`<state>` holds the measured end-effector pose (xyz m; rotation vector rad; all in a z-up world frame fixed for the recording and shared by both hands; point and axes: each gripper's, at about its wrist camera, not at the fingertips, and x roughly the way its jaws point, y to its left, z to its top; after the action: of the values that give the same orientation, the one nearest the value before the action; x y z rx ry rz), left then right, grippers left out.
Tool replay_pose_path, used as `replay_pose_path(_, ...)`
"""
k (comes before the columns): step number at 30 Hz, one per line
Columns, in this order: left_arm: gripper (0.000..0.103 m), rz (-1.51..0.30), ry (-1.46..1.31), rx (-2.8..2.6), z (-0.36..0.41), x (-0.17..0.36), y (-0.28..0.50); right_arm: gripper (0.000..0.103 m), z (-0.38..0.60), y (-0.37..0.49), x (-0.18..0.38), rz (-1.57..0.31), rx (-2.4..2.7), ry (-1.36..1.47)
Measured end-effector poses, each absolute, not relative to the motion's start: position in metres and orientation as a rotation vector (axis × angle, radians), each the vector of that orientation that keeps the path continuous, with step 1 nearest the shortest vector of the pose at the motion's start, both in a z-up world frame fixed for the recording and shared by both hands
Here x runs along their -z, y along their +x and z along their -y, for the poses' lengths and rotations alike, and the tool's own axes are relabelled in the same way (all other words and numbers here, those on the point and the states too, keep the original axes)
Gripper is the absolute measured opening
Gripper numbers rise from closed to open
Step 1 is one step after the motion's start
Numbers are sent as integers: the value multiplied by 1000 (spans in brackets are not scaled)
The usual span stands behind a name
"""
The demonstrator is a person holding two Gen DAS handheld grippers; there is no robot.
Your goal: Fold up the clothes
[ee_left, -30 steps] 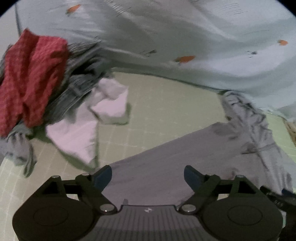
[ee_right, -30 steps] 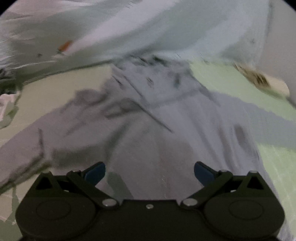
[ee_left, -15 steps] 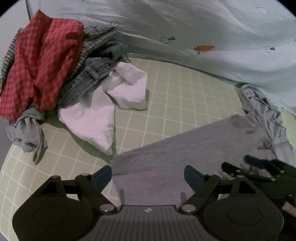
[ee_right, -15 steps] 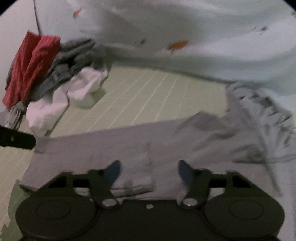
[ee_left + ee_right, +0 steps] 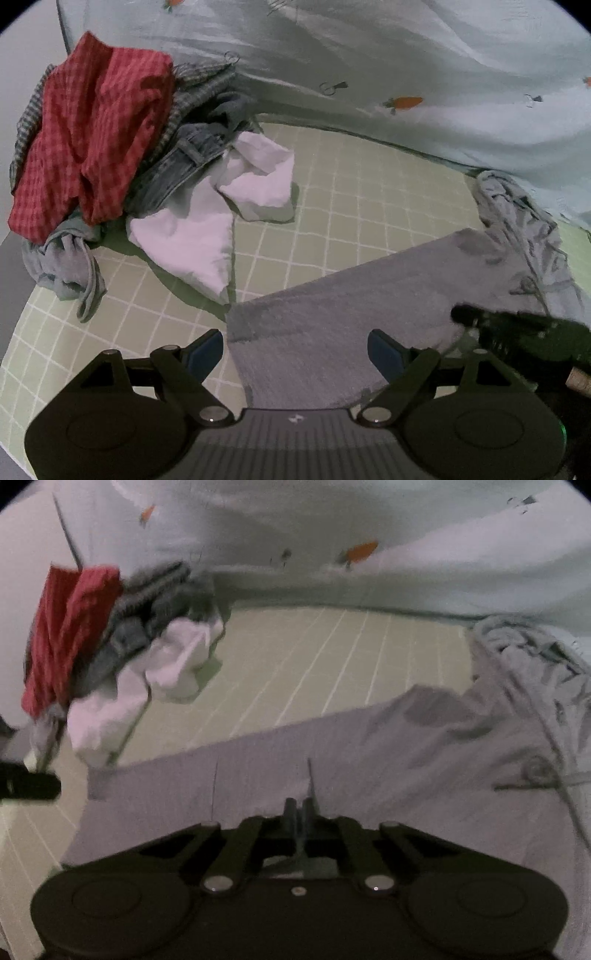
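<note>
Green grid mat (image 5: pixel 332 206); grey garment (image 5: pixel 351 317) spread flat.

Left gripper (image 5: pixel 295 354) jaws wide apart over near corner of grey garment (image 5: pixel 369 314) on green grid mat (image 5: pixel 332 206). Right gripper (image 5: pixel 517 332) at 4 o'clock on the garment. Clothes pile (image 5: pixel 110 155) at 10 o'clock; carrot-print sheet (image 5: pixel 406 74) at 12.

Right hand-held gripper (image 5: pixel 300 808) newly clamped on grey garment (image 5: pixel 369 760)
</note>
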<state>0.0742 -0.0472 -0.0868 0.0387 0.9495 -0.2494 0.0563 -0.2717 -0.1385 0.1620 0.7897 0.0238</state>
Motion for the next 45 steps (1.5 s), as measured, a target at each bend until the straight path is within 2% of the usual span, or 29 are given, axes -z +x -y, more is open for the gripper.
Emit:
replay_pose_path(10, 86, -897, 83, 295, 78, 67, 30, 2, 311, 15, 84, -609, 42, 198)
replay_pose_path(20, 86, -875, 60, 297, 143, 50, -19, 2, 410, -25, 33, -488, 136, 196)
replay_pose_path(27, 86, -854, 53, 273, 192, 45, -39, 2, 511, -61, 38, -481, 244, 239)
replay_pose_path(38, 86, -840, 39, 196, 244, 49, -44, 3, 668, -132, 79, -493, 599, 359)
replay_pose_path(40, 86, -836, 40, 181, 247, 48, -41, 10, 687, -140, 95, -531, 619, 420)
replay_pose_path(41, 86, -834, 40, 174, 248, 48, -39, 27, 692, -142, 104, -550, 620, 439)
replay_pose_path(42, 86, -832, 41, 166, 249, 48, -37, 52, 696, -143, 113, -567, 619, 452)
replay_pose_path(43, 86, -830, 41, 159, 251, 48, -36, 60, 698, -144, 123, -579, 613, 458)
replay_pose_path(45, 86, -826, 42, 144, 253, 47, -32, 63, 701, -147, 143, -607, 599, 481)
